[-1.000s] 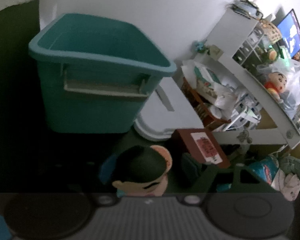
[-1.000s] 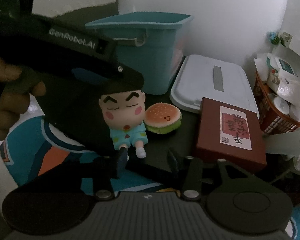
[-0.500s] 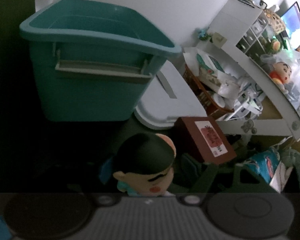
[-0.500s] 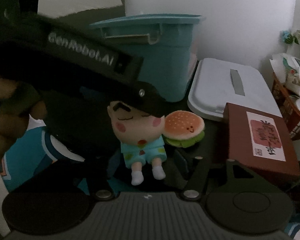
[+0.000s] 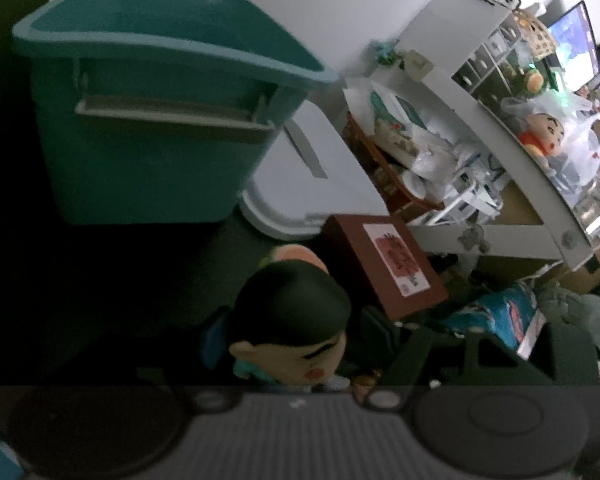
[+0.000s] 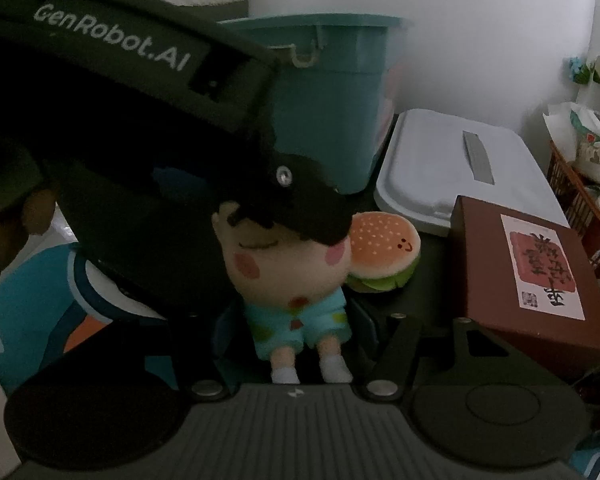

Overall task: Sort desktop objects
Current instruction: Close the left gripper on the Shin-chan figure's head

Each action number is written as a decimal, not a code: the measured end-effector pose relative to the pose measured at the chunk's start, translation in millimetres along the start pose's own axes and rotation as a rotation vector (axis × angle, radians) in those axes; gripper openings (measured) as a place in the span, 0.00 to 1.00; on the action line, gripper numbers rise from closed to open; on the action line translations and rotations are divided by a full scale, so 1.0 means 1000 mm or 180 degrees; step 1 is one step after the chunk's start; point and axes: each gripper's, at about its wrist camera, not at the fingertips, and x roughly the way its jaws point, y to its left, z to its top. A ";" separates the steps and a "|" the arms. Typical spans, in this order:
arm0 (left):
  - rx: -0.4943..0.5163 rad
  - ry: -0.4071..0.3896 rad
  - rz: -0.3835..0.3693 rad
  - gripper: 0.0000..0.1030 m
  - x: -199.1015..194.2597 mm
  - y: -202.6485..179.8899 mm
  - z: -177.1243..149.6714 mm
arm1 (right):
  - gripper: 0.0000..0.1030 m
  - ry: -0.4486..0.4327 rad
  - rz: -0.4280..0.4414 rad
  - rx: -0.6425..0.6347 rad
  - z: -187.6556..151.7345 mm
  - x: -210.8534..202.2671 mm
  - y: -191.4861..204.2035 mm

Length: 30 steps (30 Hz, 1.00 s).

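A plush doll [image 5: 292, 320] with black hair and a light blue outfit sits on the dark desk. My left gripper [image 5: 294, 340] is shut on its head, which fills the space between the two pads. In the right wrist view that gripper's black finger [image 6: 312, 216] lies over the doll's [image 6: 284, 264] hair, and the head leans left. My right gripper [image 6: 296, 332] stands open, a finger on each side of the doll's body and legs. A small plush burger [image 6: 384, 256] rests against the doll's right cheek.
A teal bin [image 5: 152, 120] stands behind the doll, with a white lid [image 6: 452, 164] flat beside it. A brown box [image 6: 520, 280] with a white and red label lies to the right. A hand [image 6: 12, 200] holds the left gripper. Cluttered shelves [image 5: 460, 140] fill the right.
My right gripper has come down and closer, and its wider-set fingers now flank the doll's body. The doll's head has tipped to the left under the left gripper, which turned slightly.
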 end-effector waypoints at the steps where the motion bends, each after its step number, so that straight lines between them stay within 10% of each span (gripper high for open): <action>1: 0.0015 0.0011 0.0002 0.70 0.000 -0.001 -0.001 | 0.63 -0.0016 -0.0006 -0.0004 0.000 -0.001 0.000; 30: -0.0057 0.0026 -0.0015 0.70 0.000 0.004 0.001 | 0.58 -0.0034 0.0037 0.0009 -0.002 -0.005 0.009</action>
